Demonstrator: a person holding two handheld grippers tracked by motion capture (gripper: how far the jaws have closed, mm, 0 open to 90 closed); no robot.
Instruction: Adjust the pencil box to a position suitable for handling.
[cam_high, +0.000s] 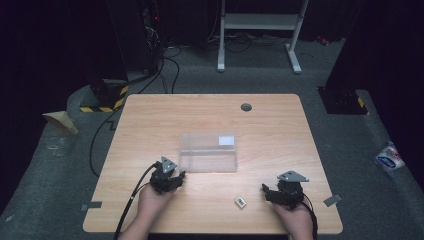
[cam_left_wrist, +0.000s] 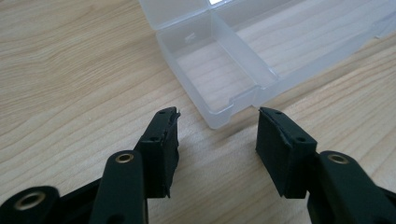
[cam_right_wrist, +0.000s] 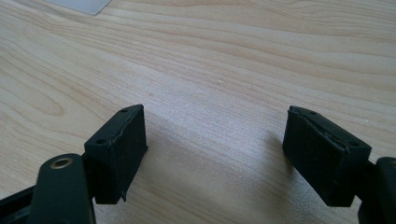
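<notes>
Both tools, left tool (cam_left_wrist: 217, 128) and right tool (cam_right_wrist: 215, 140), gape apart near the empty clear compartment box (cam_left_wrist: 219, 70).

A light wooden table (cam_high: 150, 120) with rounded corners stands on grey carpet (cam_high: 350, 145). Near its far edge is a round grey cable hole (cam_high: 246, 107). The room behind is dark. Beyond the far edge stands a white metal frame (cam_high: 260, 22) on two feet. To the far left, black cables (cam_high: 170, 65) run over the carpet beside a dark stand with a base striped yellow and black (cam_high: 107, 97). Another dark base (cam_high: 342, 100) sits off the far right corner. A white packet (cam_high: 389, 157) lies on the carpet at the right, and a tan wedge (cam_high: 61, 121) at the left. Grey tape (cam_high: 92, 205) marks the near left edge of the table, and another strip (cam_high: 332, 200) the near right.
</notes>
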